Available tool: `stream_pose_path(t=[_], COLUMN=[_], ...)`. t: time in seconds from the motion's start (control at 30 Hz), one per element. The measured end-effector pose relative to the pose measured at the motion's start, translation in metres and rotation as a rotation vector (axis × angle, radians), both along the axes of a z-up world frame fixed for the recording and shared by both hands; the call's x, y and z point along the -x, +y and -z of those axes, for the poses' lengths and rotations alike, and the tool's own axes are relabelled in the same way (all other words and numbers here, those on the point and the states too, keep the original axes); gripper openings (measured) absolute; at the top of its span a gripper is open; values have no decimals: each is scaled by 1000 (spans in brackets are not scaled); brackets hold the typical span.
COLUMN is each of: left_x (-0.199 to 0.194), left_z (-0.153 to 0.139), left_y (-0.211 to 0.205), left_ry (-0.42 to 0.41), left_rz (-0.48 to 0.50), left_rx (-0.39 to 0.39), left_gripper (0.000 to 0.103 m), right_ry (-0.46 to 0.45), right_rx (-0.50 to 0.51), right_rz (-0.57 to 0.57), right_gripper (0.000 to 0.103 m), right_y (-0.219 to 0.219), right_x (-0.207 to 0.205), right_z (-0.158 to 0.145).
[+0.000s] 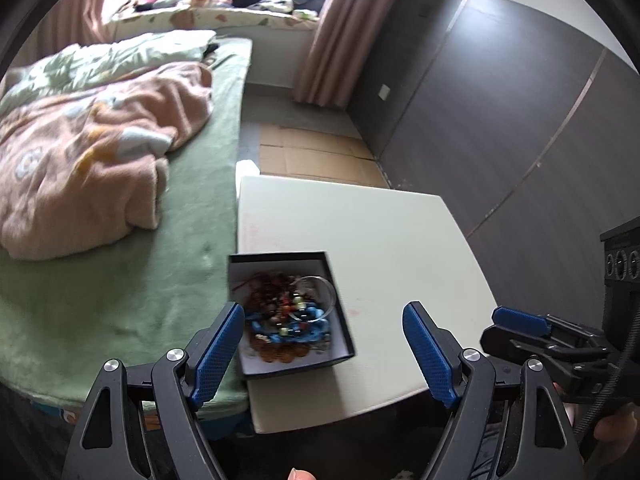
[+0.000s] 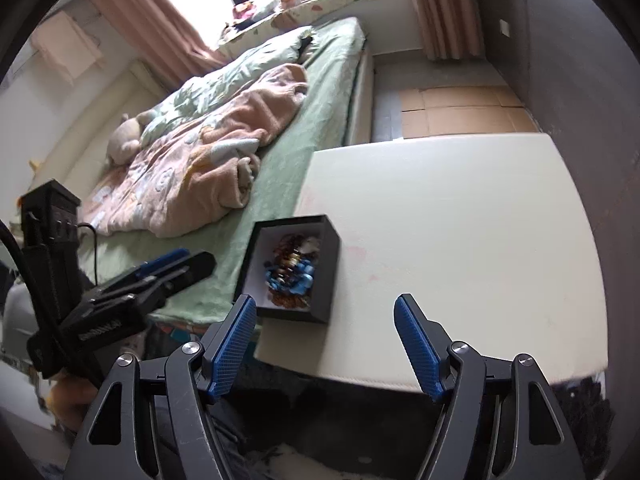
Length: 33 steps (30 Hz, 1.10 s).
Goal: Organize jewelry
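The left gripper (image 1: 324, 352) has its two blue-padded fingers (image 1: 218, 354) set wide apart with nothing between the pads. They hang above the near edge of the bench (image 1: 400, 240), and the left finger overlaps the near left corner of the box (image 1: 340, 312) in the left wrist view, though whether it touches cannot be told. The right gripper (image 2: 325, 346) likewise has its fingers (image 2: 416, 346) spread, gripping nothing, raised over the bench's front edge just short of the box.

There is one container: a square, open box, black outside and white inside, near the bench's left front corner beside the bed (image 1: 120, 300). It holds the jewelry (image 1: 286, 320), a tangled heap rather than sorted pieces. Visible in it are strands of reddish-brown and amber beads, a cluster of bright blue pieces, some small pale and dark beads, and one clear or silvery bangle (image 1: 316, 300) lying on top toward the far right side. The number of strands cannot be counted, as they are piled together and slightly blurred.

The rest of the cream bench top is bare apart from faint pinkish marks. On the bed lie one pink patterned blanket (image 1: 88, 152) and one pale green quilt (image 1: 120, 56); a plush toy (image 2: 124, 140) sits by them. Flattened cardboard (image 1: 316, 156) covers the floor beyond the bench.
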State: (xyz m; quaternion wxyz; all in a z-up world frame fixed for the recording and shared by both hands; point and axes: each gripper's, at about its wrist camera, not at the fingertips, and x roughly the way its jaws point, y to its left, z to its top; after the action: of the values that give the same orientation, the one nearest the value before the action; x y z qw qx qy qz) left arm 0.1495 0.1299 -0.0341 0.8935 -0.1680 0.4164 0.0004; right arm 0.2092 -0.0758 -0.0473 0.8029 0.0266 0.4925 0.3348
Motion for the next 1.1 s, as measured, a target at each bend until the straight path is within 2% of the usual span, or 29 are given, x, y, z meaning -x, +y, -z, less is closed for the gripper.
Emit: stream_pose_path(t=[0.2, 0.23, 0.27, 0.33, 0.5, 0.7, 0.8, 1.03, 1.1], left_x=[5, 7, 8, 11, 23, 34, 36, 43, 46], left_z=[-7, -6, -6, -6, -11, -2, 2, -1, -2], left_y=[-21, -25, -27, -33, -47, -55, -56, -65, -62], left_ry=[-11, -10, -9, -8, -25, -27, -15, -66, -85], left_rz=[35, 41, 46, 59, 88, 100, 105, 79, 75], left_rx=[-28, -34, -35, -39, -62, -93, -68, -134, -121], left_gripper=[82, 82, 82, 82, 82, 82, 82, 82, 82], right_ry=[-17, -21, -25, -32, -29, -59, -93, -148, -166], right_rx=[25, 24, 21, 13, 2, -20, -2, 49, 59], right_rz=[48, 53, 57, 67, 92, 100, 130, 173, 168], right_gripper=[73, 78, 88, 94, 94, 95, 95, 95, 95], right_y=[-26, -30, -34, -41, -53, -63, -71, -82, -82], right_x=[10, 13, 16, 22, 33, 49, 57, 69, 73], right_z=[11, 12, 13, 15, 21, 13, 6, 1, 1])
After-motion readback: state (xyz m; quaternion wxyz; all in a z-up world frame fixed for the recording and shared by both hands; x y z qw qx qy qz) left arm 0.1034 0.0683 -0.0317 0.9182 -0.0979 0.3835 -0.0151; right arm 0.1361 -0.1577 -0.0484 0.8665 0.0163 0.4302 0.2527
